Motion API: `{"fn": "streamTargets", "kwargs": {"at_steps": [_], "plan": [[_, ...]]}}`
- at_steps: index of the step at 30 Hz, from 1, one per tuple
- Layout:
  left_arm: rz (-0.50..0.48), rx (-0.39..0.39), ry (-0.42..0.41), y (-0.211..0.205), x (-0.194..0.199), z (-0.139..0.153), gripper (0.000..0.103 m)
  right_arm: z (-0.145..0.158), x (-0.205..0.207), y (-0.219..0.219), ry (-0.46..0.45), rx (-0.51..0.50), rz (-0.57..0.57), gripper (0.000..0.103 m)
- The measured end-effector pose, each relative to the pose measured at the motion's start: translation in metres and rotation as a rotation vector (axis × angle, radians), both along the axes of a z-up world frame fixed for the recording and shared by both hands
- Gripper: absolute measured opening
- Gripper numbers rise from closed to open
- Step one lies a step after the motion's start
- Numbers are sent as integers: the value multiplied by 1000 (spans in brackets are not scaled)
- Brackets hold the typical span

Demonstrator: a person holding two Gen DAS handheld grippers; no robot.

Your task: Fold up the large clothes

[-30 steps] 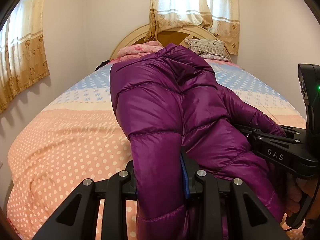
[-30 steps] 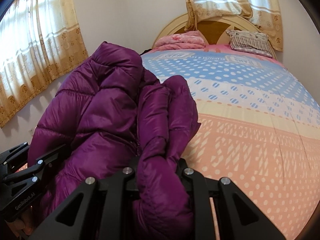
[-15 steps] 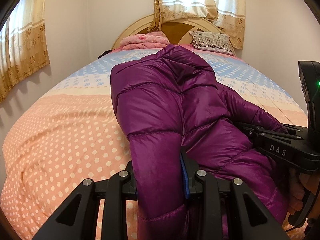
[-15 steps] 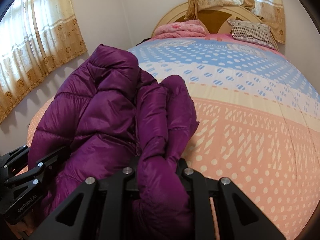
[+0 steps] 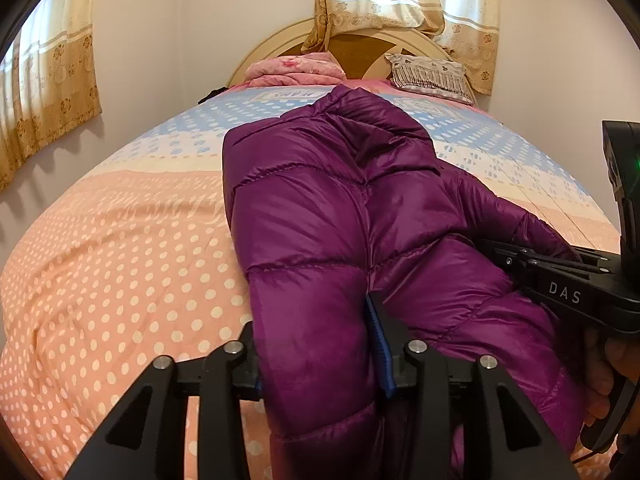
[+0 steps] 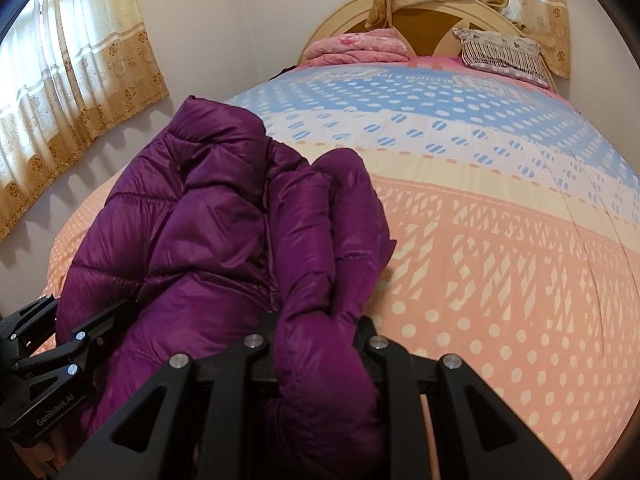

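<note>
Nearest you, your left hand-held gripper [image 5: 318, 356] is clamped on a thick quilted edge of the purple jacket [image 5: 340, 216], the padding bulging up between its fingers. Your right hand-held gripper [image 6: 318, 344] is likewise closed on a bunched fold of the jacket's other side, with cloth spilling over and below its fingers. Both grips sit at the near end of the jacket, close to the foot of the bed [image 5: 120, 248]. From there the jacket runs away from you up the bed; it seems partly lifted at your end, though you cannot tell how much of it rests on the dotted cover. Judging by its shape, the fold is still early: the jacket looks gathered lengthwise into a loose, puffy bundle, with no flat, squared layers yet, so laying it out, smoothing it and folding it down remain. No container shows in either view. Farthest off, a pink blanket [image 5: 296, 70] and a striped pillow [image 5: 430, 76] lie against the headboard [image 5: 276, 46].
</note>
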State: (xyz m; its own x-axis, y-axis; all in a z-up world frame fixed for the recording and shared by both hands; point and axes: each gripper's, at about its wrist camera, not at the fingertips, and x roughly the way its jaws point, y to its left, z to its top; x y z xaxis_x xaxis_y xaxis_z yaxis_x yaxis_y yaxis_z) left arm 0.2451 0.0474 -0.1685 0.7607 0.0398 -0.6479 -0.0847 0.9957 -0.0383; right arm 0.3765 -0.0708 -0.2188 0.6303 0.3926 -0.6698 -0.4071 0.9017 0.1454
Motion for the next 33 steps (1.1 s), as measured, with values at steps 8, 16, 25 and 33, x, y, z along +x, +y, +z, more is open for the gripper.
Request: {"fn": "streamTargets", "kwargs": {"at_steps": [8,16,25,33], "plan": [[56,-3,-7,4,2,-10,74,-9,5,1,30,5,-20,33],[70,-18,-18,7,1,-14,77,-13,5,4,29,-2,-31,40],[124,45,-7,2,-6,0,77,-4,-1,3,32,0,-60,45],[203,77,-152,2,-98,89,77,67,-78,-26,-94,-21,-101,60]]}}
